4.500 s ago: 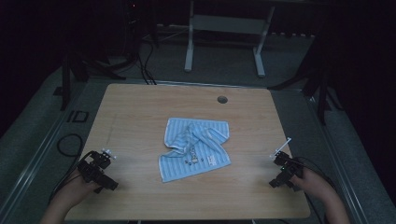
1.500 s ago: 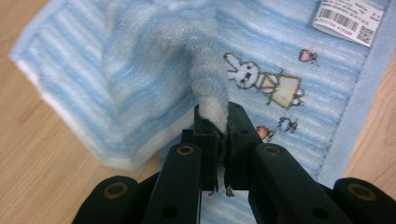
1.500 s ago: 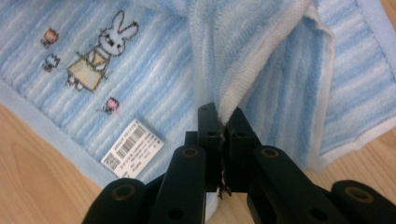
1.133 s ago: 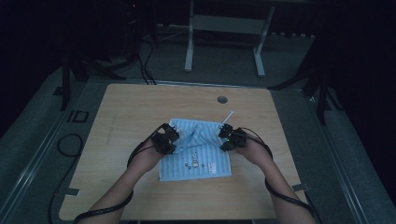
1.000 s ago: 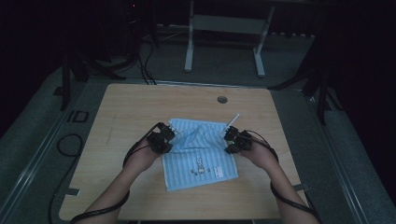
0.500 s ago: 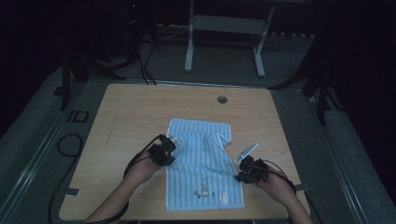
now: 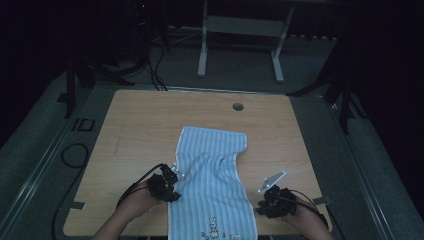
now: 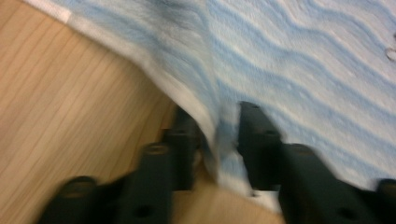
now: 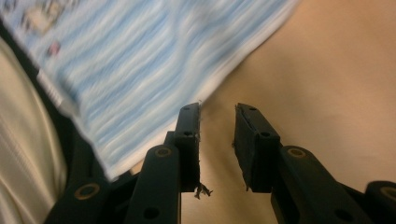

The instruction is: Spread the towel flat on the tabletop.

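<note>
Pinching the striped towel's edge

The left gripper (image 8: 215, 140) bites the towel's (image 7: 212, 190) side hem; the right gripper (image 9: 217, 140) hangs open beside it, holding nothing. Soft, light and floppy, the towel lies along the table (image 7: 135, 125); corners look best to grab.

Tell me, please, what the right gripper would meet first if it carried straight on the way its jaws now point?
Probably just bare table: the right gripper has open jaws aimed at wood, with the striped towel edge lying just off to one side. Depth is unclear.
</note>
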